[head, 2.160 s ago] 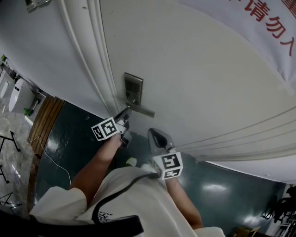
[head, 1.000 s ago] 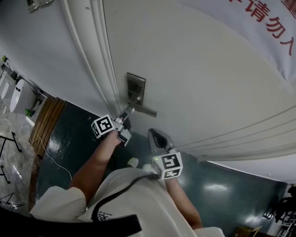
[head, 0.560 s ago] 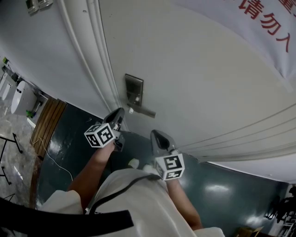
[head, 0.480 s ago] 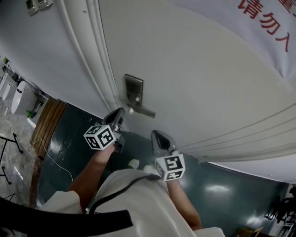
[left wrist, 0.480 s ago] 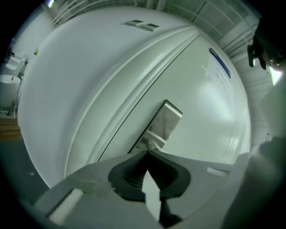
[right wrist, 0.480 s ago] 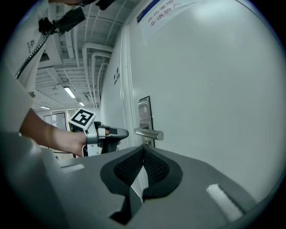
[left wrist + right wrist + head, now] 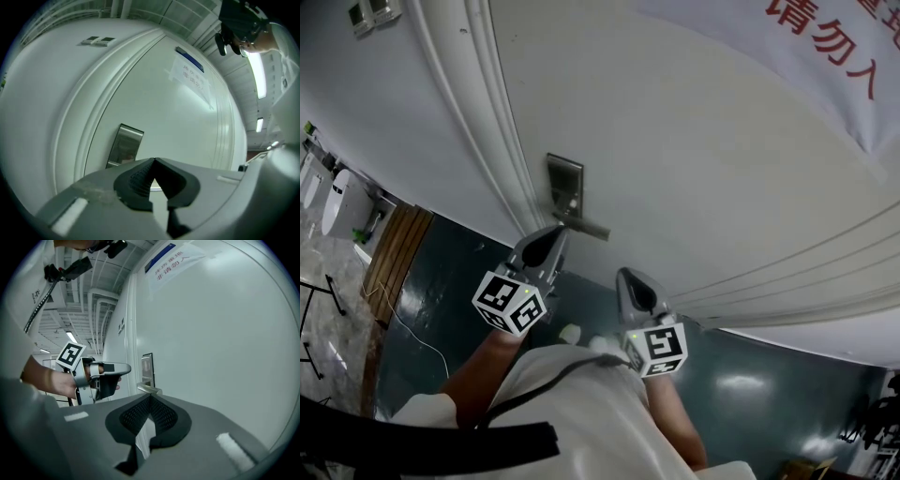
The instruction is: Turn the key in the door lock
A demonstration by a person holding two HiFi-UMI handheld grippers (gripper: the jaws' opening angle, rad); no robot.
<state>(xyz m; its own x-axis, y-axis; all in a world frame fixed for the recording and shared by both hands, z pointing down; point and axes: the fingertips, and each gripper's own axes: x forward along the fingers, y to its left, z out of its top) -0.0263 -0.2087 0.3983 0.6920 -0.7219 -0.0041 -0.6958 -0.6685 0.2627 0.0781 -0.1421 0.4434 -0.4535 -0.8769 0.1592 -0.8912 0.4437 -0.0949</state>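
Left gripper and right gripper up at the white door, both empty.
Each pair of jaws is pressed together on nothing. The left sits just below the lever handle under the lock plate. I can't make out a key.

The left tongs fill the lower frame, their dark ribbed pads pressed tip to tip with nothing between them. Beyond stands a white door, its metal lock plate just up-left of the tips and a paper notice higher up.
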